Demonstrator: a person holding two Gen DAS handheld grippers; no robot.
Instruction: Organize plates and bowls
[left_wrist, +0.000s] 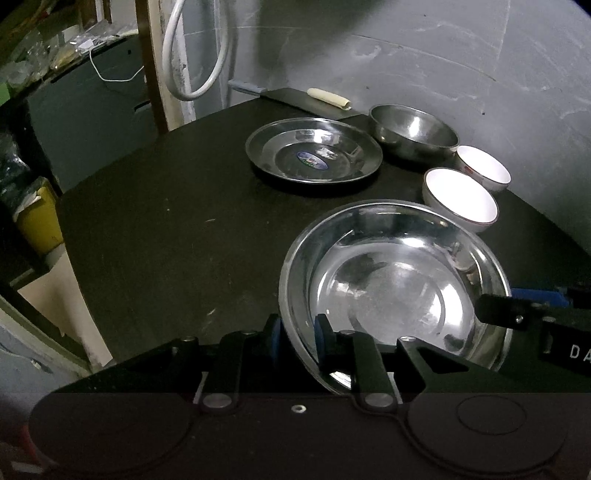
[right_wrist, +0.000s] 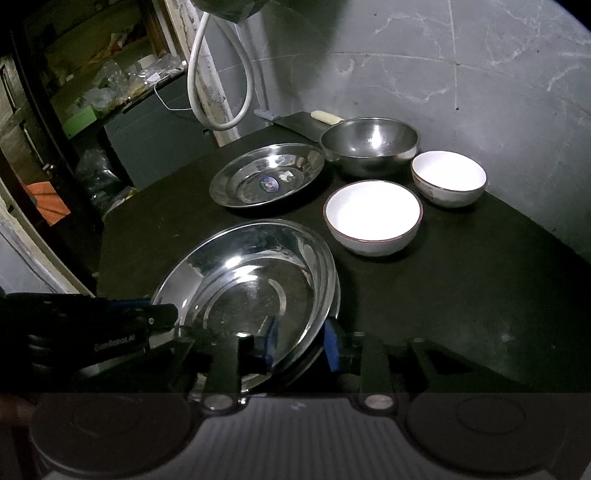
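On the dark worktop (right_wrist: 461, 295), we hold the near steel plate (left_wrist: 399, 280) by its rim from both sides, tilted above the surface: our left gripper (left_wrist: 297, 343) pinches the near edge between its blue-padded fingers, our right gripper (right_wrist: 301, 345) likewise clamps the opposite rim. Behind it lie a second steel plate (right_wrist: 266, 175), a steel bowl (right_wrist: 369, 147) and two white bowls, near (right_wrist: 373, 218) and far (right_wrist: 448, 177).

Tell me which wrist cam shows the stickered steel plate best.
Left wrist: the stickered plate sits near frame centre, full rim and blue label legible. Right wrist shows it too, whole but flatter, label smaller and dimmer.
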